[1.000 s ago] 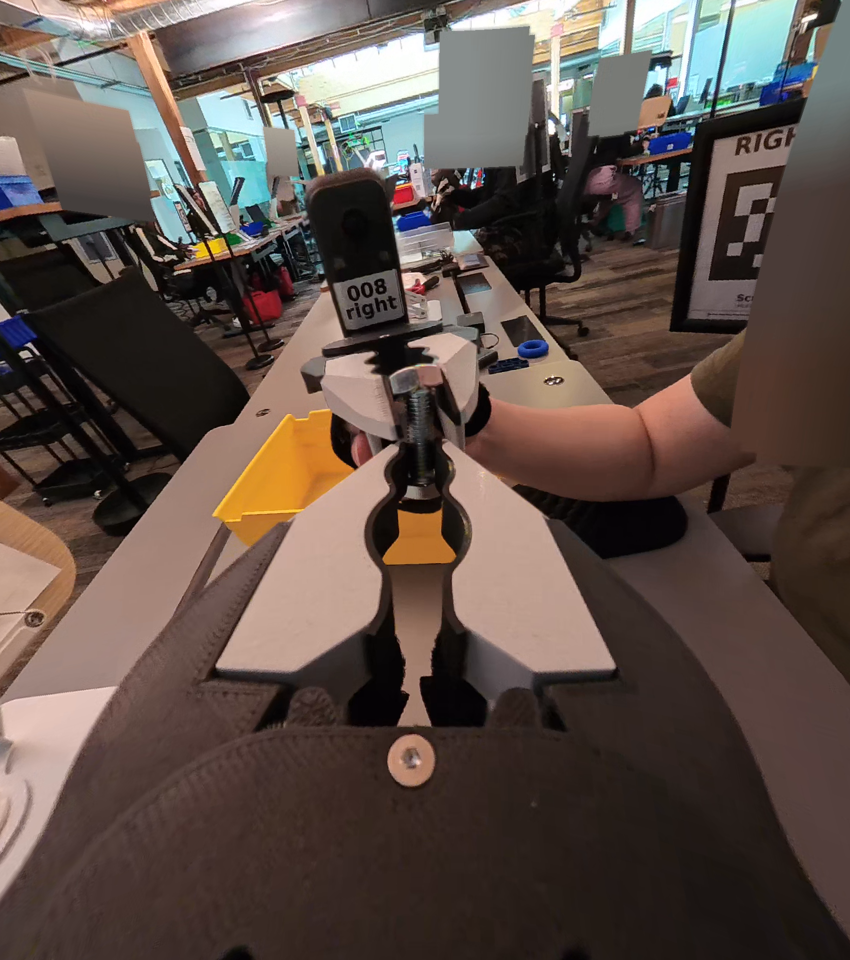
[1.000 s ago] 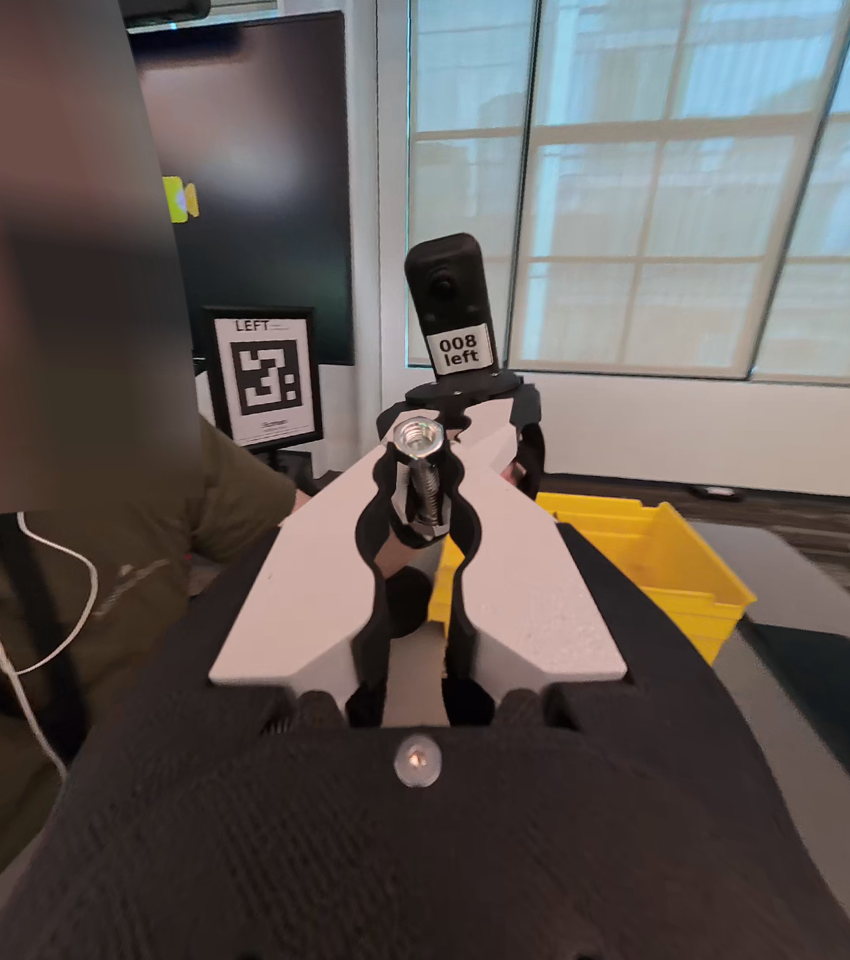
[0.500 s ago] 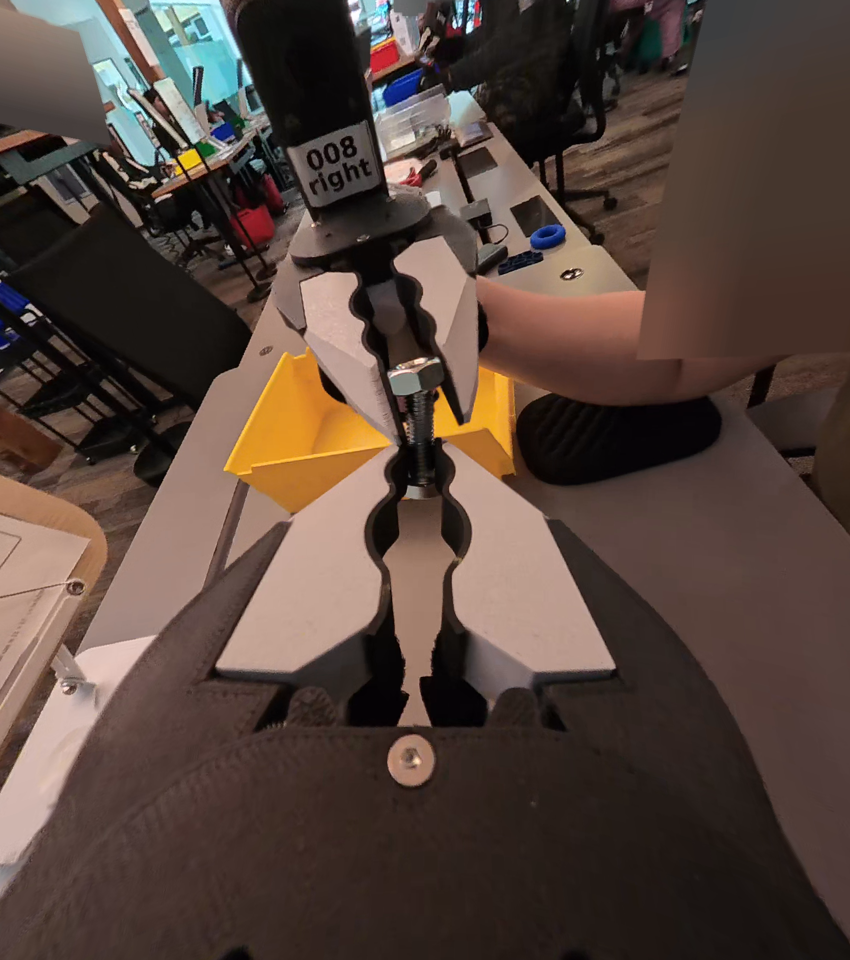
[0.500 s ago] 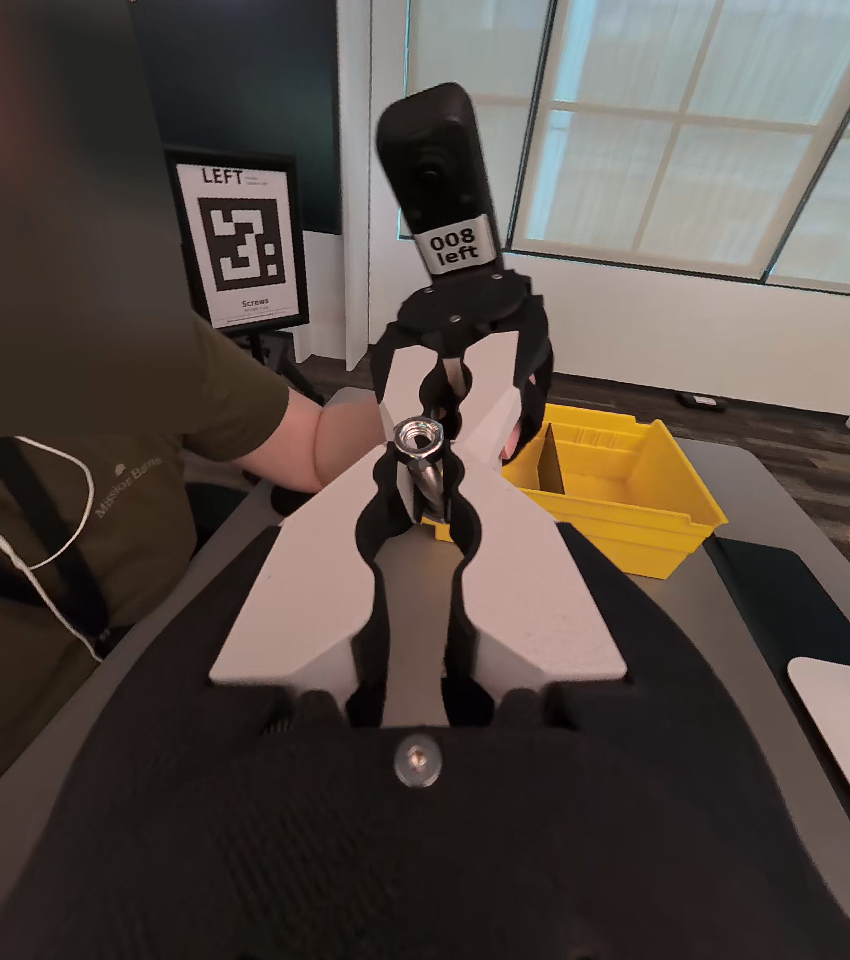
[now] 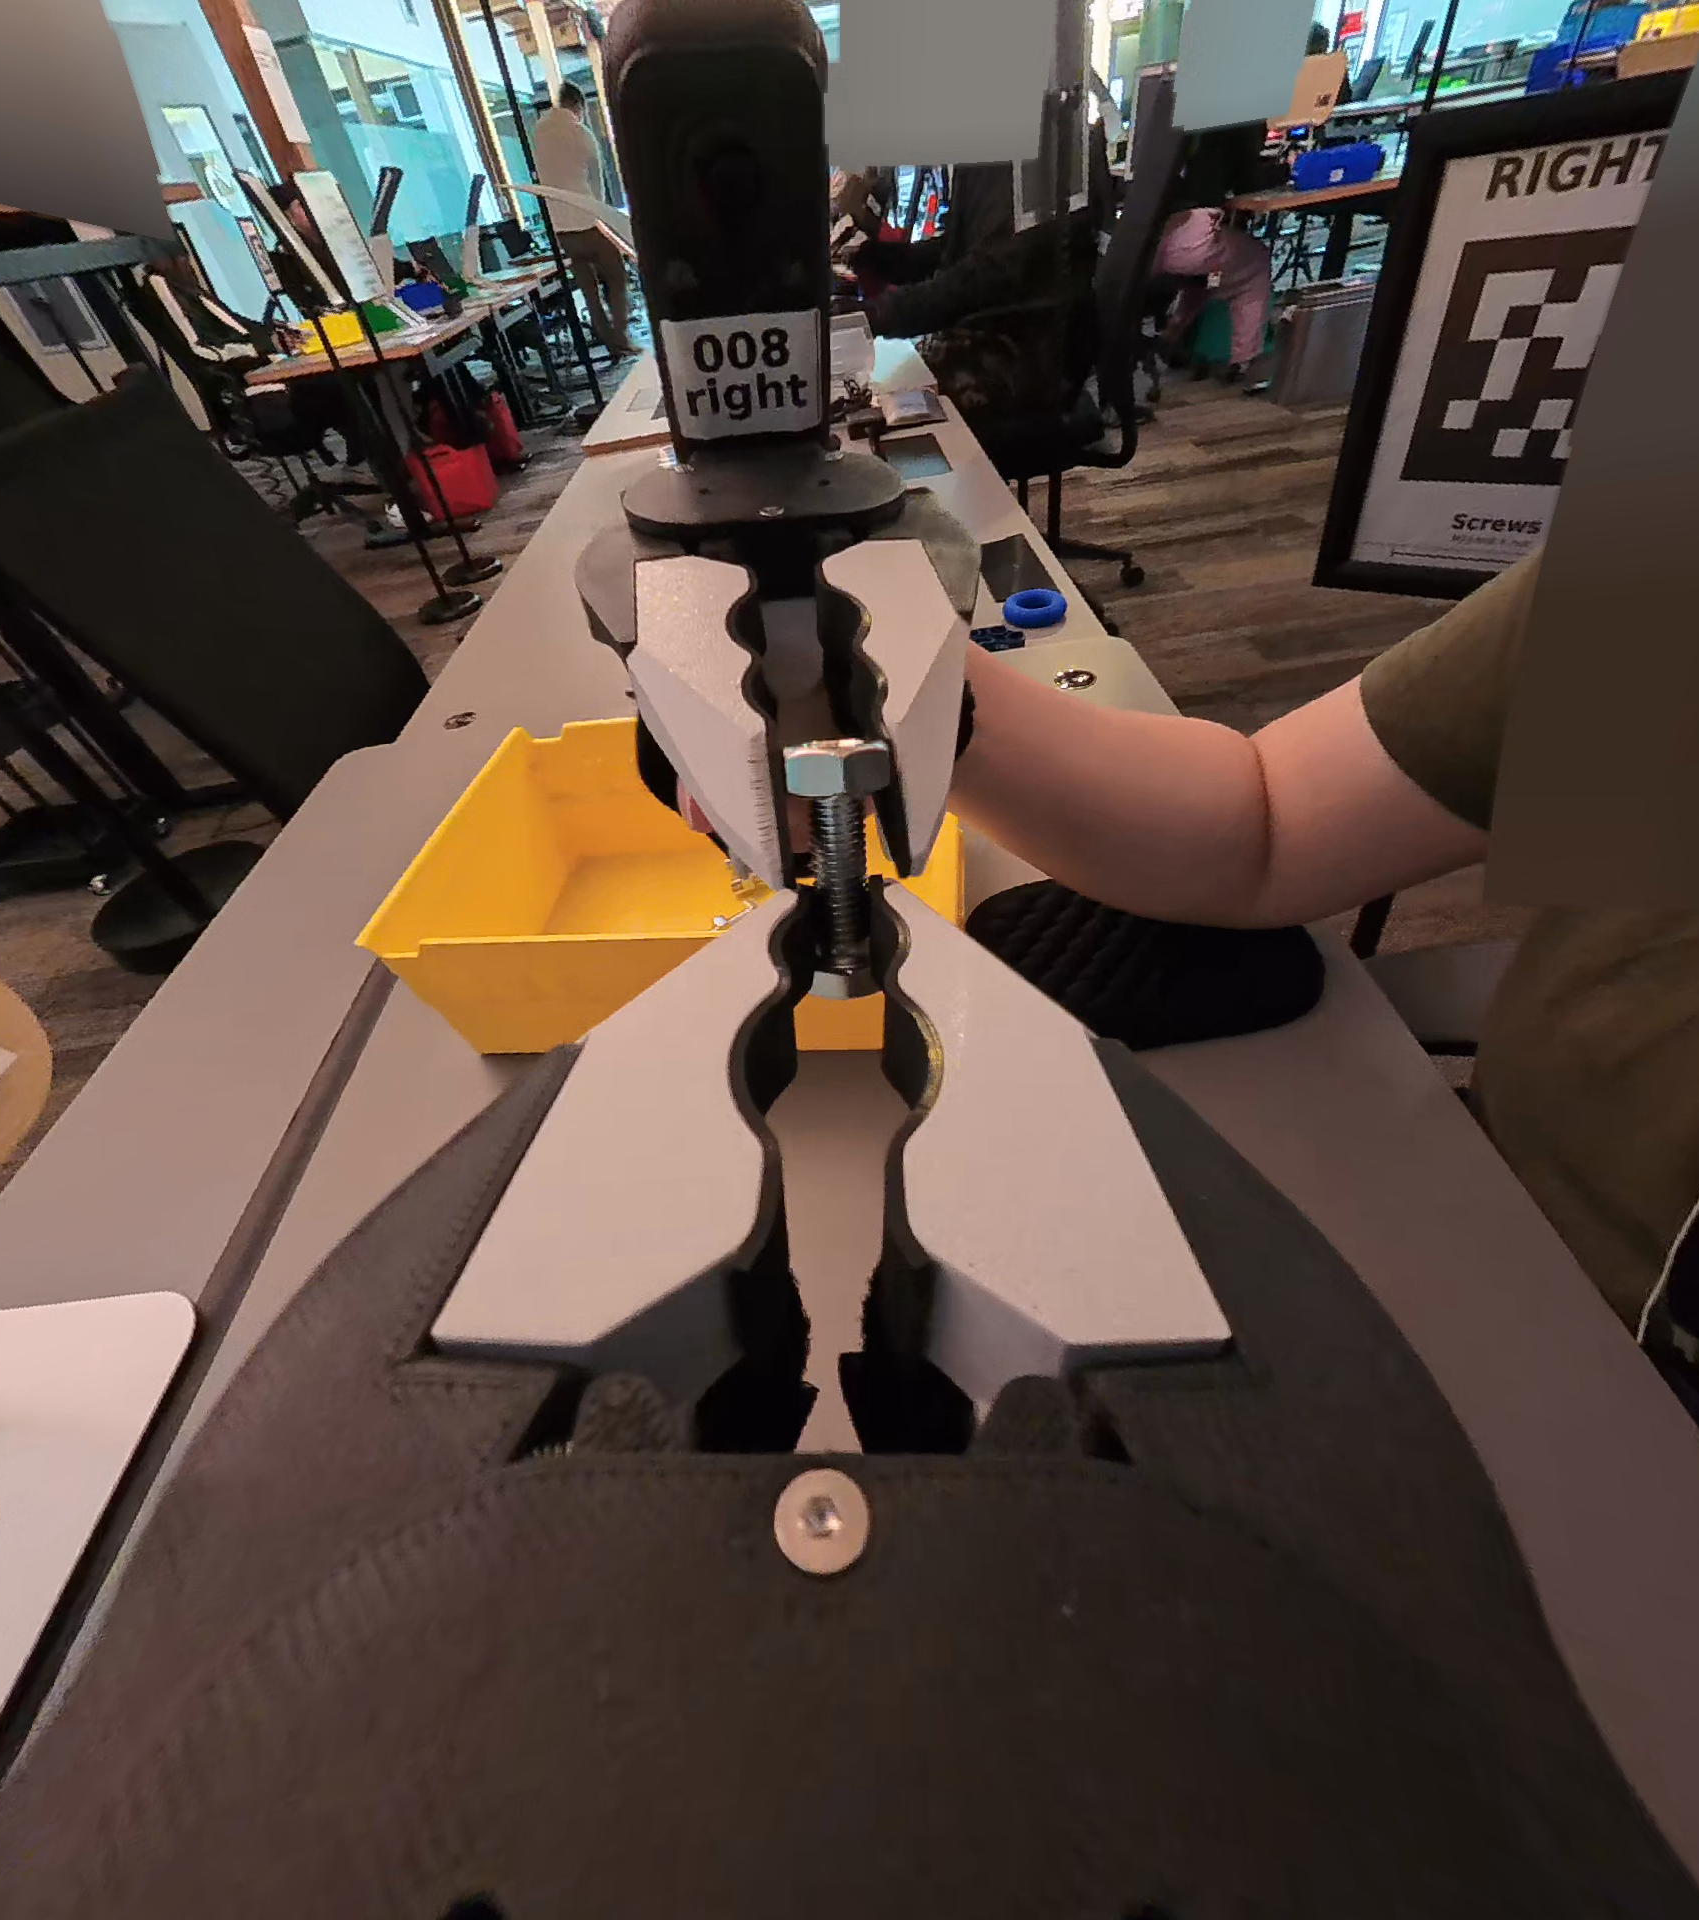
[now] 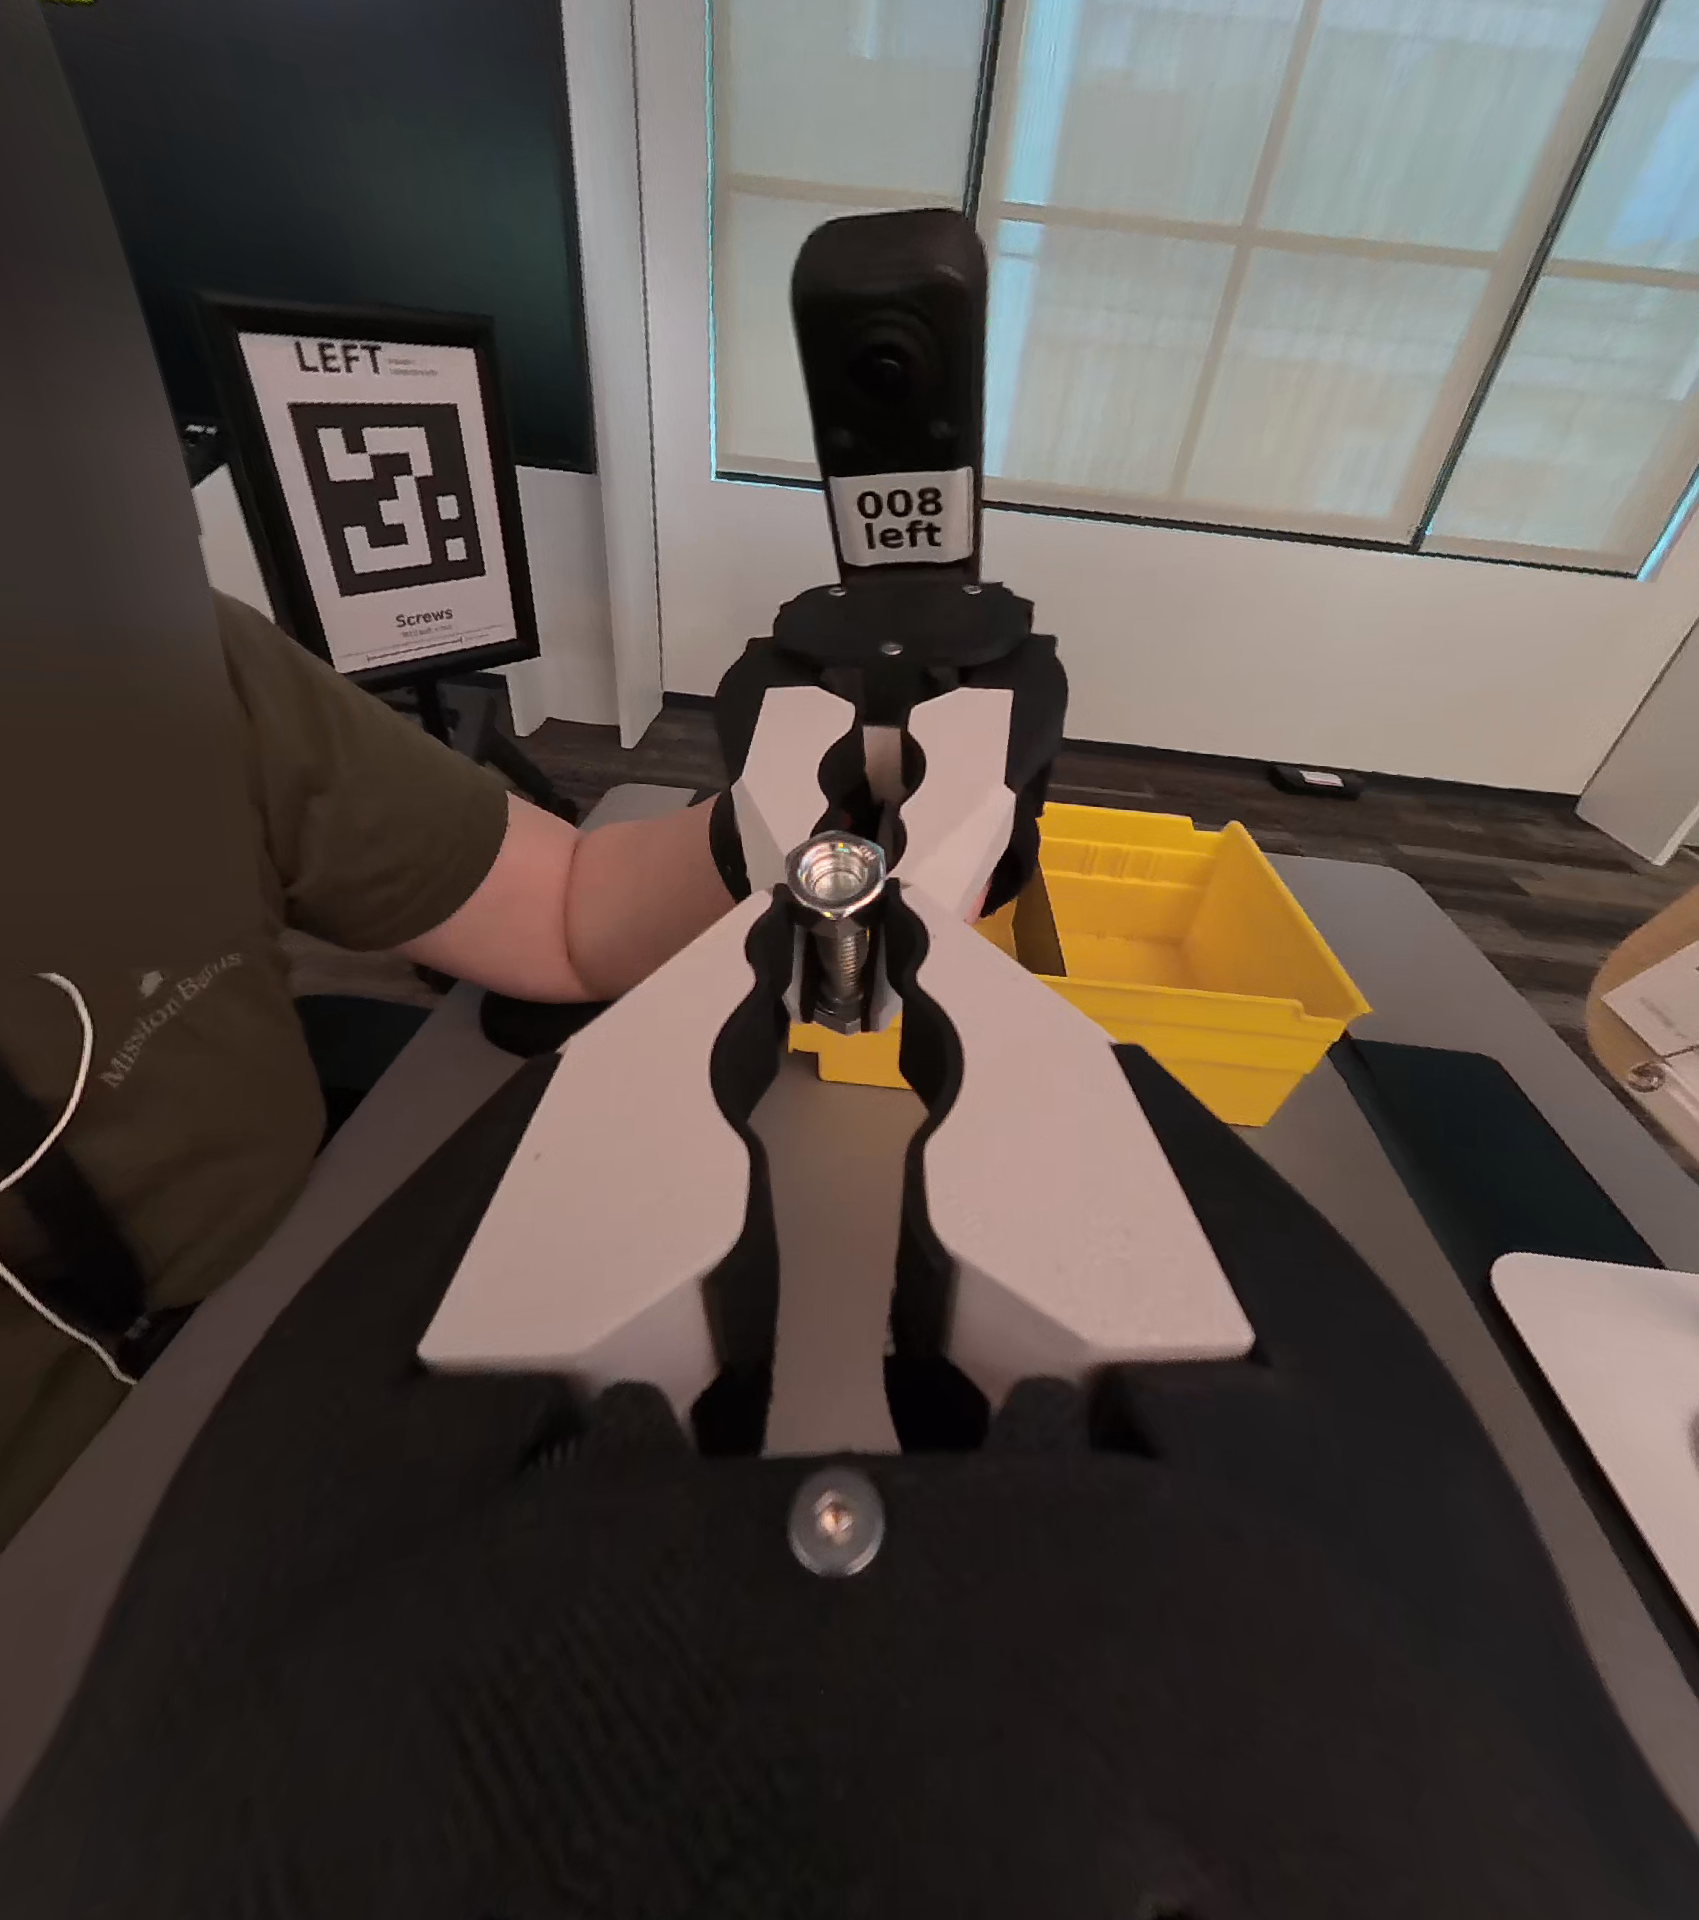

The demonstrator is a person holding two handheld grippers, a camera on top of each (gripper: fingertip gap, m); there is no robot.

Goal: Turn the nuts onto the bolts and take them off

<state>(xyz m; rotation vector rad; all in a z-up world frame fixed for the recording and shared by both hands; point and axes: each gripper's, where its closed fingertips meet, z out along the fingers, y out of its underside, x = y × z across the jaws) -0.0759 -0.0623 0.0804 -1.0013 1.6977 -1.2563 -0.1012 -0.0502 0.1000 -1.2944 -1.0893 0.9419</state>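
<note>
1. Both grippers have tilted since 0.5 s ago, so the yellow bin now shows more of its inside.
2. Left gripper is clamped on the lower end of the bolt.
3. Right gripper is clamped on the hex piece at the bolt's other end.
4. Bolt is held in the air between the 2 grippers, above the grey worktop, just in front of the bin.

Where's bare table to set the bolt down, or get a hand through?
Free: grey table between yellow bin and white base; also the strip between black pad and the person. Crowded: the middle, where left gripper and right gripper clamp bolt and nut over the bin's front.
</note>
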